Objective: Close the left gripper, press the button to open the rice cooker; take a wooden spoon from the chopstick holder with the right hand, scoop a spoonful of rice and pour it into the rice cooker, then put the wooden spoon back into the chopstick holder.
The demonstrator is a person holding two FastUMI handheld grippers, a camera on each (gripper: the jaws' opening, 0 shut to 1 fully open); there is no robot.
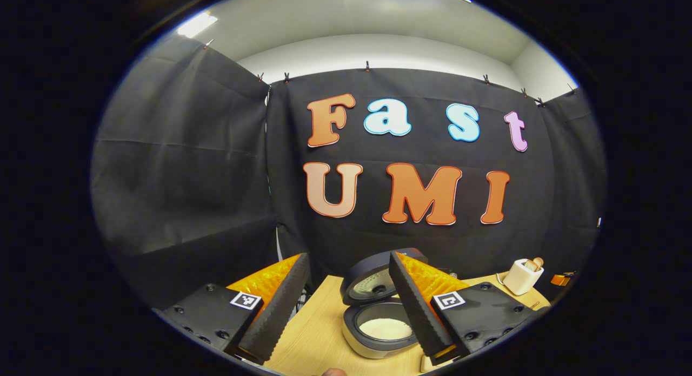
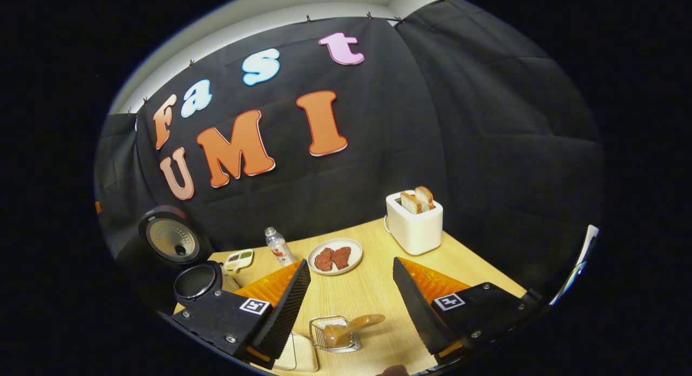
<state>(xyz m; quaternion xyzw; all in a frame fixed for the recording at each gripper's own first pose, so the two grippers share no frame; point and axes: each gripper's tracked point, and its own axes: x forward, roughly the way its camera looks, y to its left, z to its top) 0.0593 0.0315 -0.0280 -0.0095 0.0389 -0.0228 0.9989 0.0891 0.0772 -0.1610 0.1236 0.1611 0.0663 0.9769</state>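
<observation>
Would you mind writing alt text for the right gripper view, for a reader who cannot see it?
The right gripper, jaws open, hangs over a wooden table above a wire holder with a wooden spoon in it. Beyond sit a plate of meat, a toaster with bread, a bottle and the open rice cooker.

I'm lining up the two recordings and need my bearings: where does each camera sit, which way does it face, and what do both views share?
Left gripper view: rides the left gripper, facing the open rice cooker holding rice; both fingers frame it, apart.
Right gripper view: rides the right gripper, facing the wooden spoon in the chopstick holder; fingers apart.
Shared: rice cooker, toaster, table.
</observation>
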